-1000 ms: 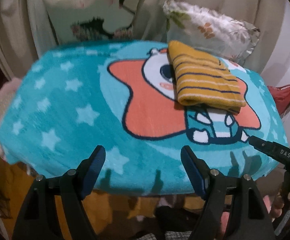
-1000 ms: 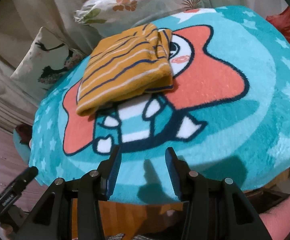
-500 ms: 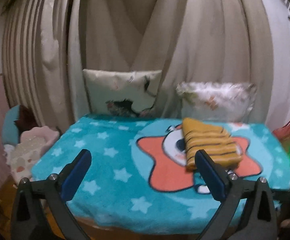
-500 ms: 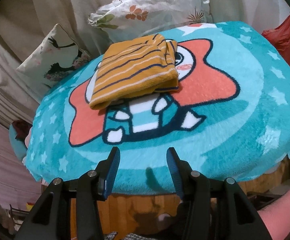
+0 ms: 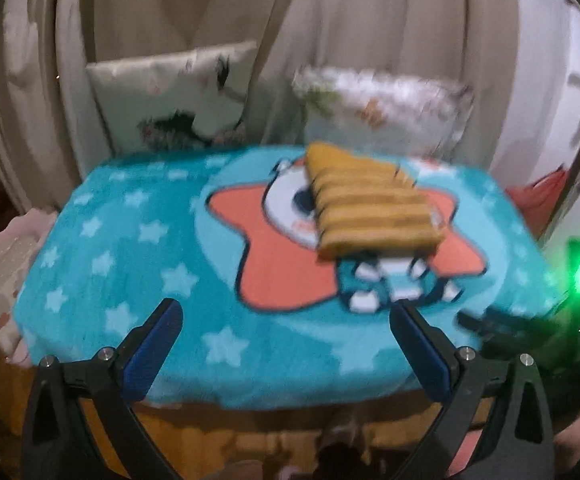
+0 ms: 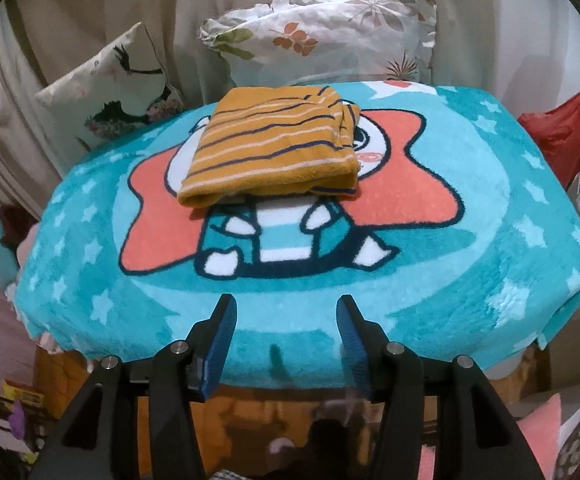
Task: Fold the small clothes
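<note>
The folding looks finished, so the step in hand is judged to be clearing away from the work, and doing it well means keeping both tools off the cloth so the stack is not dragged or tipped.

The left gripper (image 5: 285,320) hangs at 6 o'clock in its own view, over the near edge of the teal star-print blanket (image 5: 129,240), jaws spread wide with nothing between them. The right gripper (image 6: 285,332) sits likewise at 6 o'clock in its view, jaws parted more narrowly, also empty and well apart from the garment. If either tool goes back in, it is best to approach from above, not along the pile of the blanket, since the plush surface would catch a low finger.

The mustard striped garment (image 6: 277,148) lies folded into a compact rectangle toward 12 o'clock on the blanket, covering the head of the cartoon star figure (image 6: 281,216). Navy and cream stripes run across it; the rounded fold faces the near side, and loose layered edges show at its 3 o'clock end, slightly uneven. It looks soft and thick, likely to hold its shape if left alone. Behind it, two printed pillows (image 6: 322,36) lean against the beige curtain (image 5: 330,40). The left view is blurred, so finer detail there cannot be told.
</note>
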Motion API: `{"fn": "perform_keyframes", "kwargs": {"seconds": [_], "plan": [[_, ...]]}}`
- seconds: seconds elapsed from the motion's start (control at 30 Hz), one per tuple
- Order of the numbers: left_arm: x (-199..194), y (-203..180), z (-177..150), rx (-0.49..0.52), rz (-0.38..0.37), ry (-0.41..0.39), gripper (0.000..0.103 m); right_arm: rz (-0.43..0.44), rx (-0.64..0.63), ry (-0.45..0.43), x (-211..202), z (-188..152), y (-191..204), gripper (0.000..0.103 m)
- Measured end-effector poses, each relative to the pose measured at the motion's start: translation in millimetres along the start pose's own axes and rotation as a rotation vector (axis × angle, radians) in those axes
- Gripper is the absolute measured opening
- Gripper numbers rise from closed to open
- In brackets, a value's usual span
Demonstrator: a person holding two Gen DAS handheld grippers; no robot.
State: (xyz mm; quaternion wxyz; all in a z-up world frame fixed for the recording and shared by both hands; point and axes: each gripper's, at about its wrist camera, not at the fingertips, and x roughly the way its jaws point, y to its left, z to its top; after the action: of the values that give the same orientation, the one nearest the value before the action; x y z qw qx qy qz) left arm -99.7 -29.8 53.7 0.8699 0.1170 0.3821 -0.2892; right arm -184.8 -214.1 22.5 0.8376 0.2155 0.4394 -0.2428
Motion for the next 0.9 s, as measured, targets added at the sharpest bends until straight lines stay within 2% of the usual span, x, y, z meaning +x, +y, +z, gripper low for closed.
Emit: {"fn": "perform_keyframes", "kwargs": {"seconds": [0.13, 0.27, 0.9], "plan": [[19, 1, -17, -0.009, 0.045, 0.089, 0.103, -0.011, 0.005, 0.015, 6, 0, -3, 0.059], [30, 4, -26, -0.037, 0.037, 0.146, 0.103, -0.019, 0.006, 0.03, 12, 0, -4, 0.059], [54, 3, -38, -0.051, -0.001, 0.25, 0.103, -0.046, -0.026, 0.087, 32, -8, 9, 0.064]]}}
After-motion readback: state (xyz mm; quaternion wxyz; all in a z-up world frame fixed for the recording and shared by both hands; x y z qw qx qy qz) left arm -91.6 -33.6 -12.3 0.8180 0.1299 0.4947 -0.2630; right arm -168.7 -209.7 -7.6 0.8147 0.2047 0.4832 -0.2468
